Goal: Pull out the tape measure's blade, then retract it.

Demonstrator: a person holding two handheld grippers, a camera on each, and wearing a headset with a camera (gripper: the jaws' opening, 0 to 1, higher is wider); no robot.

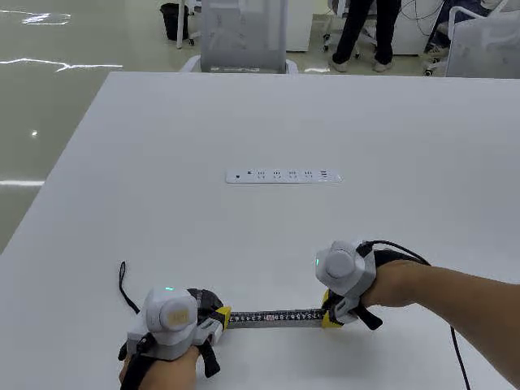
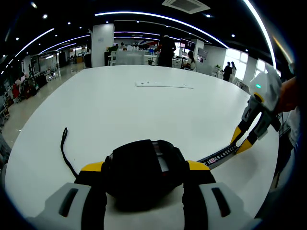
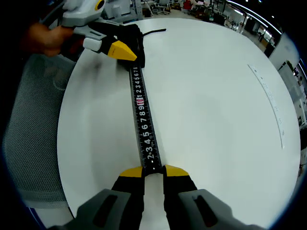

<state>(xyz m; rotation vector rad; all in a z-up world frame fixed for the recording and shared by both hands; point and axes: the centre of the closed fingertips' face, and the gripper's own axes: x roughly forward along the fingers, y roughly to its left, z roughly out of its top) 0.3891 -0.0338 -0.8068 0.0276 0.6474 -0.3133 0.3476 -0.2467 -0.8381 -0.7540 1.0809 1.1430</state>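
Note:
A black tape measure case (image 2: 144,172) lies on the white table (image 1: 260,130) near its front edge, with my left gripper (image 2: 145,167) shut around it. Its black blade (image 3: 144,127) with white numbers stretches flat over the table to my right gripper (image 3: 153,169), which is shut on the blade's end. In the head view the blade (image 1: 275,317) runs between my left gripper (image 1: 215,318) and my right gripper (image 1: 331,315). A black wrist strap (image 2: 64,148) trails from the case to the left.
A white power strip (image 1: 283,175) lies in the middle of the table. An office chair (image 1: 242,36) stands at the far edge, and a person's legs (image 1: 366,32) show beyond it. A cable (image 1: 455,341) hangs by my right forearm.

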